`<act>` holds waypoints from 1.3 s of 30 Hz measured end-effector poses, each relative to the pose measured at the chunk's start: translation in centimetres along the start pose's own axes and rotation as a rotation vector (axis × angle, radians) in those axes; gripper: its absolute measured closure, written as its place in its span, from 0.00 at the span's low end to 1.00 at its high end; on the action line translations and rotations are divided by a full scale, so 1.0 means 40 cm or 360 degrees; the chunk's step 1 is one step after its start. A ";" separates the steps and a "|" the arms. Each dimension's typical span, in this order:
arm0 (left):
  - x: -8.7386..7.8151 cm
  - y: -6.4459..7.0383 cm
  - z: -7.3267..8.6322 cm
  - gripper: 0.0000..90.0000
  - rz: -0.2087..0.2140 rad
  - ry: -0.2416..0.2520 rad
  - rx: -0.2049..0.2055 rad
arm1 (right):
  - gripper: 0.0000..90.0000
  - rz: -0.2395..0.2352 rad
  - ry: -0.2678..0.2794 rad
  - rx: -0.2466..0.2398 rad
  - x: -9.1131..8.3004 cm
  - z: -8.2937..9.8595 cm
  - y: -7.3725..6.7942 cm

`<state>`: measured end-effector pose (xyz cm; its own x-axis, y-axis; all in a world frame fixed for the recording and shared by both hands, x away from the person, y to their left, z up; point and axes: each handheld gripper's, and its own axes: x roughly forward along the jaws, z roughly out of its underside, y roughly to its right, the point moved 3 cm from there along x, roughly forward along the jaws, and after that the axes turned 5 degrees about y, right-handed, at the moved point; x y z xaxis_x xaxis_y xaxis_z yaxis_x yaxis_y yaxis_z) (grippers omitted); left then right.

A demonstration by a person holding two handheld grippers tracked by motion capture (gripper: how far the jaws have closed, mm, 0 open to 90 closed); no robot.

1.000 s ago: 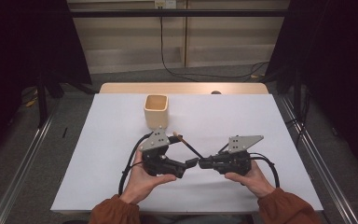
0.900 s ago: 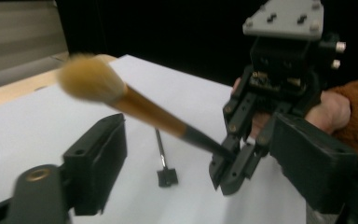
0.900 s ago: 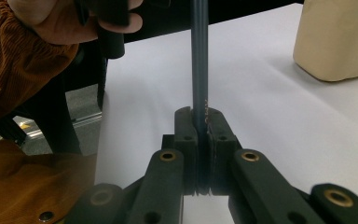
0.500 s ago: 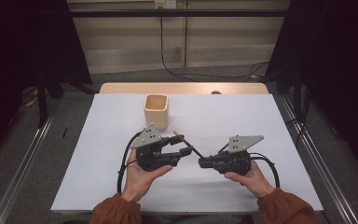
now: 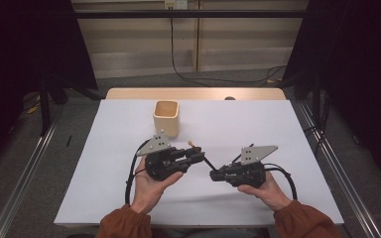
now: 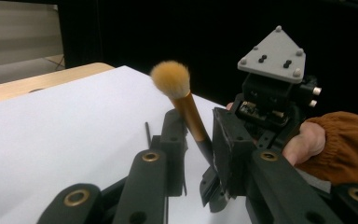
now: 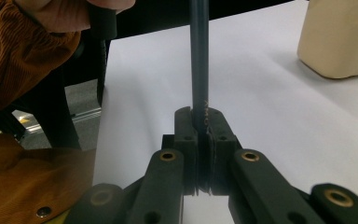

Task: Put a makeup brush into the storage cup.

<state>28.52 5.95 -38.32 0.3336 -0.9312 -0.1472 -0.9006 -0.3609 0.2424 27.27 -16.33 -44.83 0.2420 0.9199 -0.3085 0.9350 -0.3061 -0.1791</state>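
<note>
the white table cover (image 5: 287,129) leaves room for the handover above its near middle. the beige cup (image 5: 166,118) stands open-mouthed beyond the grippers, likely where the brush goes. the right gripper (image 5: 213,175) is clamped on the dark handle end of the makeup brush (image 6: 186,107), keeping it steady. the left gripper (image 6: 198,140) has its jaws apart around the brush just below the tuft, seemingly ready to take it.

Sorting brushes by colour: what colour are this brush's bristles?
Orange-tan bristles, clearest in the left gripper view.
</note>
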 end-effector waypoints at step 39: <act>0.033 0.010 -0.017 0.93 0.0094 -0.0038 -0.0022 | 0.44 0.0085 0.0041 0.0029 -0.023 -0.014 0.000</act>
<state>28.79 4.54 -37.78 0.2732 -0.9494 -0.1548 -0.9145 -0.3063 0.2645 27.17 -17.02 -44.02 0.2981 0.9081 -0.2942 0.9159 -0.3589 -0.1799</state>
